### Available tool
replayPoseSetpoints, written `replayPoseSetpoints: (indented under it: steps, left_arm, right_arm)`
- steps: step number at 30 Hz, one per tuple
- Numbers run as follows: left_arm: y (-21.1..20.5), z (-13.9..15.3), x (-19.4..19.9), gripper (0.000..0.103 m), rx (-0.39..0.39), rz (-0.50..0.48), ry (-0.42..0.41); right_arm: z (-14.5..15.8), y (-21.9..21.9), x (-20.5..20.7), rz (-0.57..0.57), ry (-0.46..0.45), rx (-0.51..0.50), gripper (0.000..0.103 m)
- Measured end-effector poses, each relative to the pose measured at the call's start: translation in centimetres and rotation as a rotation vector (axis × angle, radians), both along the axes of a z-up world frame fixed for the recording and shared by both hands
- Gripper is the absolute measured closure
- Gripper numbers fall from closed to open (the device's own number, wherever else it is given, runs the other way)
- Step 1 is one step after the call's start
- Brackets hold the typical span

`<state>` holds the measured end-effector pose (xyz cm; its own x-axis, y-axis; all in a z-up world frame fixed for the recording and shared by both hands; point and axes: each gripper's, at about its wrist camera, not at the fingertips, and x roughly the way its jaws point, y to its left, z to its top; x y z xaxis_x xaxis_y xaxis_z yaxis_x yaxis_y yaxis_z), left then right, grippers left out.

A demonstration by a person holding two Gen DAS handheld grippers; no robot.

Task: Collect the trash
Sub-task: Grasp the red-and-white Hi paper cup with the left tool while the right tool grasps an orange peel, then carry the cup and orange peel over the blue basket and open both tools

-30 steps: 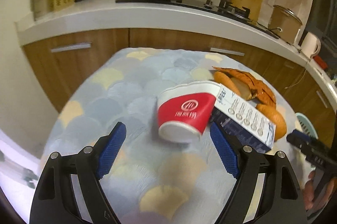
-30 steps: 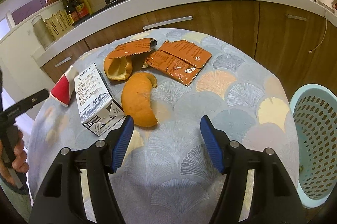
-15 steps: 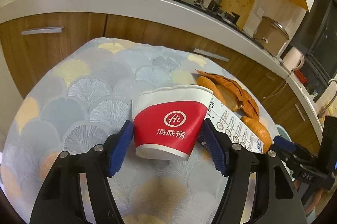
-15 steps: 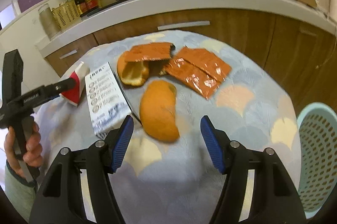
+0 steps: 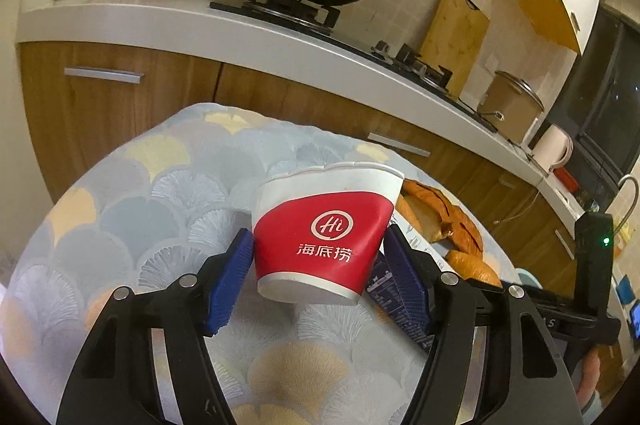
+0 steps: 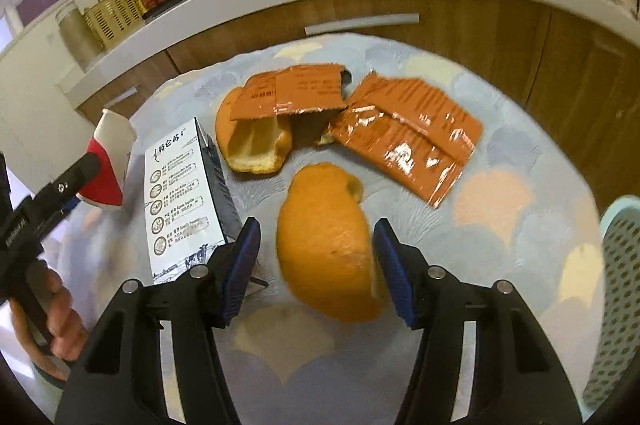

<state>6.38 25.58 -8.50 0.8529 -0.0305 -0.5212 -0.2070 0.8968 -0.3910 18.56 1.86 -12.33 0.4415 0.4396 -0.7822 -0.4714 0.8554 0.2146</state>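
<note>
Your left claw [image 5: 318, 261] was clamped on the red paper cup [image 5: 326, 235], lifted off the bench [image 5: 160, 193]. Your right claw [image 6: 316, 257] stood apart around the orange peel [image 6: 326, 245]; closing on it seemed next, then the basket [image 6: 618, 289].

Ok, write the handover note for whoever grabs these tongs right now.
Left tongs: closed on the red and white paper cup, which sits upright on the table.
Right tongs: open, straddling the near orange peel, not gripping.
Also on the table: milk carton, second peel, two orange wrappers.
Basket at right.
Done: nothing visibly binned.
Left: everything.
</note>
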Motion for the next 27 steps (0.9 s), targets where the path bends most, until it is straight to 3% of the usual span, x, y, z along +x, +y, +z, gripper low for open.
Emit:
replayPoseSetpoints:
  steps: [2, 5, 15, 22, 27]
  left_arm:
    - [0.2, 0.2, -0.4, 0.038, -0.019, 0.003, -0.018]
    - [0.2, 0.4, -0.7, 0.038, -0.027, -0.002, -0.036]
    - [-3.7, 3.2, -1.4, 0.038, 0.019, -0.131, -0.109]
    - [-10.6, 5.9, -1.5, 0.038, 0.009, -0.252, -0.121]
    - [-17.2, 7.0, 0.0, 0.038, 0.051, -0.335, -0.109]
  right_arm:
    - [-0.1, 0.2, -0.6, 0.003, -0.003, -0.016, 0.076]
    - [0.2, 0.4, -2.2, -0.027, -0.050, -0.057, 0.093]
    - [4.7, -5.6, -6.8, -0.163, -0.170, -0.068, 0.095]
    - [8.0, -13.6, -7.6, -0.262, -0.233, -0.027, 0.095]
    - [8.6, -19.4, -7.1, -0.326, -0.241, 0.002, 0.095]
